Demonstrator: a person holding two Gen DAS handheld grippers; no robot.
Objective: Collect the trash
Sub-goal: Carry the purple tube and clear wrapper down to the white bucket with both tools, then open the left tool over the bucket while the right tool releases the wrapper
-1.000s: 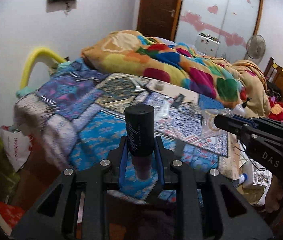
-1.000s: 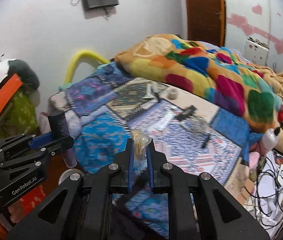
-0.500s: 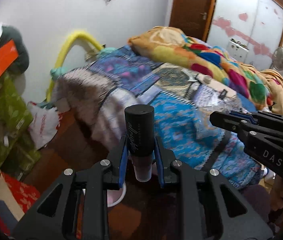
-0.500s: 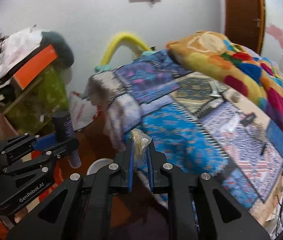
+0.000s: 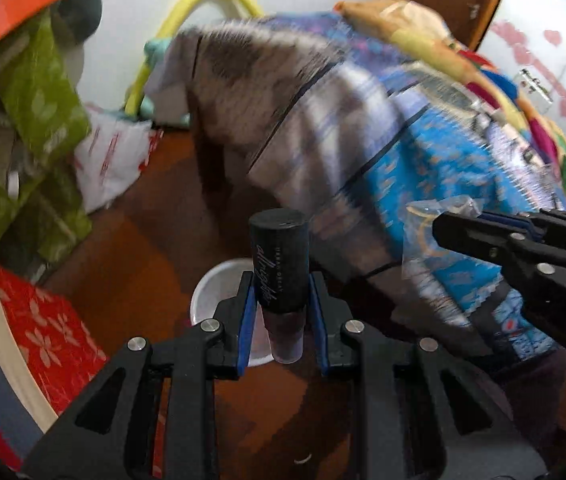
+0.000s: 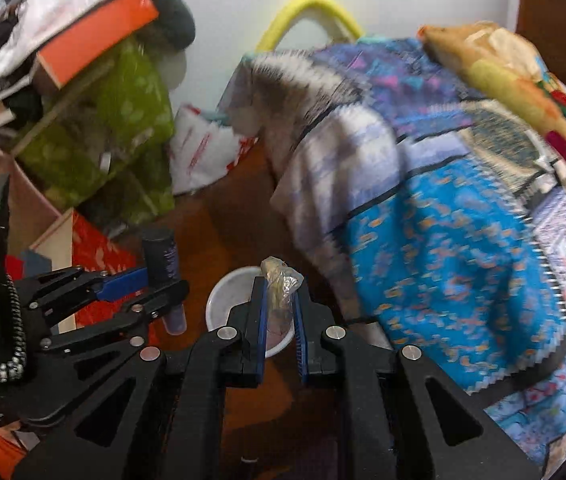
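My left gripper (image 5: 281, 300) is shut on a black cosmetic bottle (image 5: 279, 262) with a cloudy clear lower part, held upright. In the right wrist view that same left gripper (image 6: 155, 286) and bottle (image 6: 161, 258) appear at the left. My right gripper (image 6: 279, 308) is shut on a crumpled clear plastic wrapper (image 6: 281, 284); the left wrist view shows it (image 5: 439, 228) coming in from the right with the wrapper (image 5: 427, 232). Below both grippers a small white bin (image 5: 213, 296) (image 6: 227, 300) stands on the brown floor, partly hidden behind the fingers.
A bed with a blue patterned cover (image 6: 435, 240) hangs down at the right. Against the wall at the left are green bags (image 6: 123, 128), a white plastic bag (image 6: 203, 152), a red floral box (image 5: 43, 332) and an orange box (image 6: 95, 36). A yellow hoop (image 6: 311, 4) leans against the wall.
Both grippers swung left from the bed and dropped toward the floor, keeping their loads. The white bin came into view beneath them and the bed top slid off to the right.
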